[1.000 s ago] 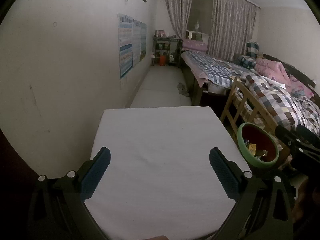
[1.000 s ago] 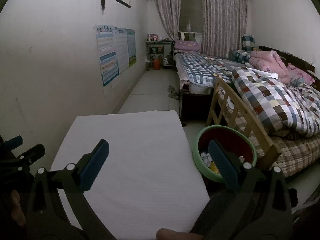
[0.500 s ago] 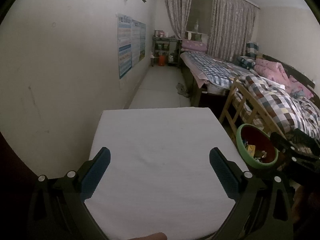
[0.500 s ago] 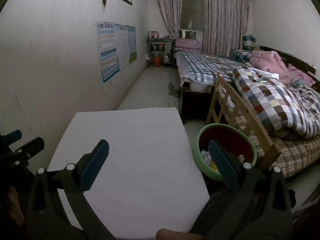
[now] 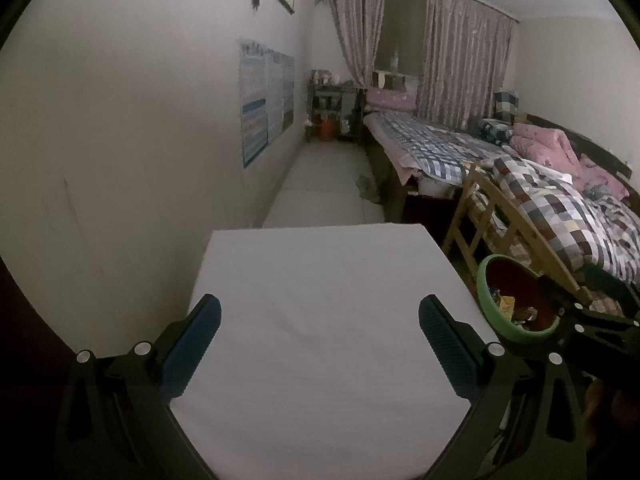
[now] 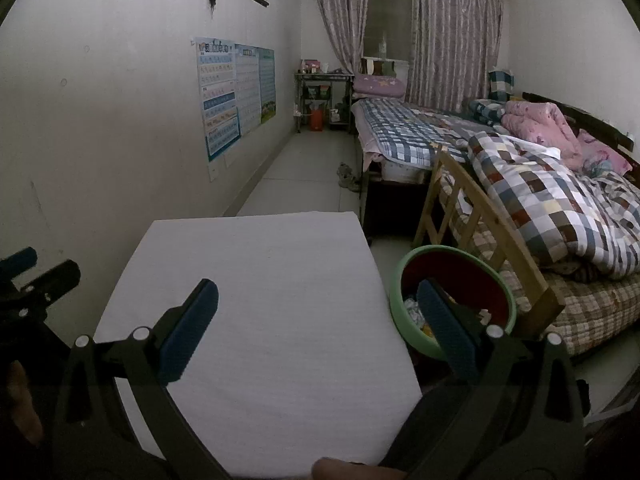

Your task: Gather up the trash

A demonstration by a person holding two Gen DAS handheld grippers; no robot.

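Observation:
A white table [image 5: 320, 300] fills the foreground of both views, its top [image 6: 260, 280] bare. To its right, lower down, stands a green basin [image 5: 486, 300] with a dark red inside, holding several scraps of trash [image 5: 506, 306]. In the right wrist view the basin [image 6: 404, 316] and its trash [image 6: 412, 308] sit behind the right finger. My left gripper [image 5: 320, 340] hangs open over the table with nothing between its fingers. My right gripper [image 6: 318, 320] is open too, over the table's right edge.
A wooden chair [image 6: 480, 224] stands beside the basin, with beds [image 6: 540, 184] covered in checked quilts behind it. The wall [image 5: 120, 140] with posters [image 6: 232, 92] runs along the left. A tiled floor aisle [image 6: 304, 168] leads to a shelf [image 6: 320, 96] near the curtains.
Both views have lifted and tilted slightly. The basin sits lower and nearer the right finger in the left wrist view. Both grippers stay open.

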